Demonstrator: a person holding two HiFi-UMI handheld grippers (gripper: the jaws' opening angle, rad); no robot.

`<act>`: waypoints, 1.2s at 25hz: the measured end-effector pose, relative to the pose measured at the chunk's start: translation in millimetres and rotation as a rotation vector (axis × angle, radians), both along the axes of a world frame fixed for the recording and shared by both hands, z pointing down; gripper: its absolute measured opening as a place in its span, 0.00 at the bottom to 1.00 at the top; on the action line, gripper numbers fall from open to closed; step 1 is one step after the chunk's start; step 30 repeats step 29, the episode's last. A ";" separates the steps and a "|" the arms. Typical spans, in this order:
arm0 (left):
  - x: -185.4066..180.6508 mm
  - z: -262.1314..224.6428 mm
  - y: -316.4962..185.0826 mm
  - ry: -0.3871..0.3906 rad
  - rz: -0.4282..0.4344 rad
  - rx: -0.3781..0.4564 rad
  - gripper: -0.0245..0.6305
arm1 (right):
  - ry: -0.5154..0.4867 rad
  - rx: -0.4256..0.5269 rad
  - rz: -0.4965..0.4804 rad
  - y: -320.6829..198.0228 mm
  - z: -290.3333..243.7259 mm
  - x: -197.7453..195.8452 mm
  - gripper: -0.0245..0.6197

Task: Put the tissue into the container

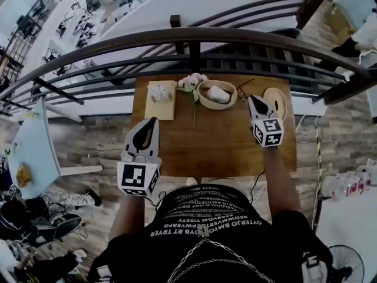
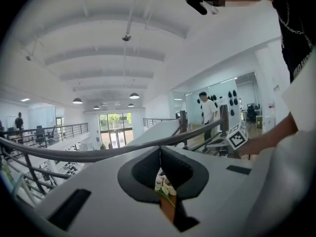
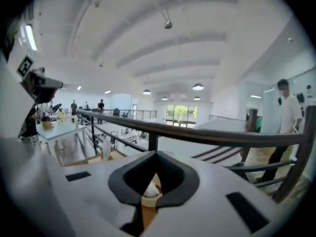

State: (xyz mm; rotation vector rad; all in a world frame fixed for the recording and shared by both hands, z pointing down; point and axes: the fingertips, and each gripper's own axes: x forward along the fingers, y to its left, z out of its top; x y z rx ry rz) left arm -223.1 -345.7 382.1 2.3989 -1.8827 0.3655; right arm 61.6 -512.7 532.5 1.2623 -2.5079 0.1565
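Note:
A white crumpled tissue (image 1: 218,94) lies inside a tan bowl (image 1: 204,101) at the back middle of the wooden table (image 1: 218,143). My right gripper (image 1: 252,99) hovers just right of the bowl, shut and holding nothing. In the right gripper view the jaws (image 3: 156,154) meet, and the bowl with the tissue (image 3: 150,193) shows through the gap below them. My left gripper (image 1: 153,121) hangs over the table's front left, shut and empty. Its own view shows the closed jaws (image 2: 159,151) with pink flowers (image 2: 164,184) beyond.
A wooden board (image 1: 161,109) with a small white item (image 1: 158,92) lies at the back left. Pink flowers (image 1: 192,81) sit beside the bowl, and a round tan plate (image 1: 277,102) is at the back right. A dark railing (image 1: 194,39) runs behind the table. A person (image 3: 284,113) stands far right.

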 end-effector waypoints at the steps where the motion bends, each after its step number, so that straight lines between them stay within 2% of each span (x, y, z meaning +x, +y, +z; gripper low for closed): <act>1: -2.3 -4.0 2.4 0.004 0.004 0.015 0.08 | -0.030 0.041 0.017 13.3 -20.9 7.8 0.06; 4: -6.6 -10.7 13.7 -0.019 0.013 0.047 0.08 | -0.064 0.126 0.021 63.5 -69.6 21.6 0.06; 8: -6.5 -18.7 26.1 -0.039 0.037 0.083 0.08 | -0.097 0.166 0.059 121.2 -113.3 32.8 0.06; 12: -7.3 -16.9 36.0 -0.034 0.055 0.091 0.08 | -0.049 0.186 0.055 159.2 -131.2 25.2 0.06; 20: 0.1 -13.8 49.0 -0.002 0.110 0.107 0.08 | 0.014 0.199 0.093 185.4 -139.8 18.1 0.06; 30: 14.0 4.4 39.7 0.020 0.145 0.074 0.08 | 0.058 0.191 0.096 181.0 -139.9 14.3 0.06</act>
